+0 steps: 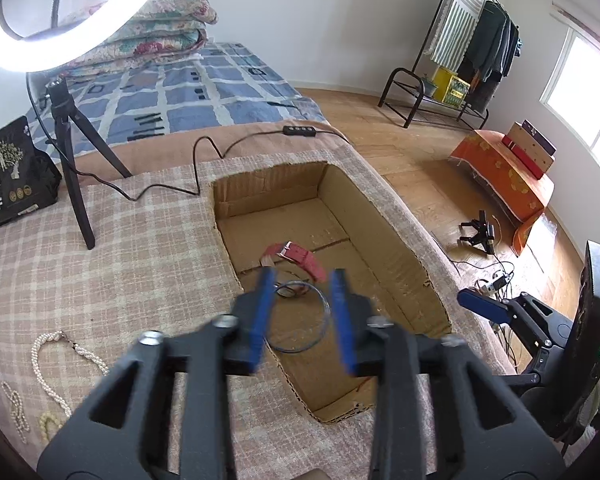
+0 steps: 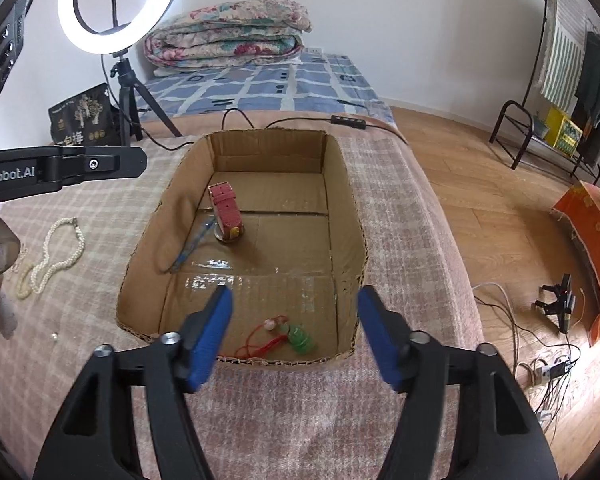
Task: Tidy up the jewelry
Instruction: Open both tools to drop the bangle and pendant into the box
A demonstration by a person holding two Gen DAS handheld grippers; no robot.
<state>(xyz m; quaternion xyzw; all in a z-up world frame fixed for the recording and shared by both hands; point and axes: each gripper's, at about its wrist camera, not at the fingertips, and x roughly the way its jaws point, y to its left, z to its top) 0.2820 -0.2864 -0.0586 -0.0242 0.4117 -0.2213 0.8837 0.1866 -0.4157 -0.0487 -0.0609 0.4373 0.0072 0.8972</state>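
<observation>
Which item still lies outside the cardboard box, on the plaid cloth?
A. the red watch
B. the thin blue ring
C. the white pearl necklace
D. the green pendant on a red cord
C: the pearl necklace lies on the cloth, left of the cardboard box.

Both tools are matt black plastic with a forked frame. The left gripper (image 1: 303,280) carries two flat blue pads on its fingers; silver round-headed screws sit at the joints, and each arm has a long slot cut through it. The right gripper (image 2: 294,300) is built the same, with blue pads (image 2: 212,336) of wedge shape and silver screws behind them. In the right wrist view, at nine o'clock, a black bar bears white lettering ending "nRobot.AI" and one round silver screw.
</observation>
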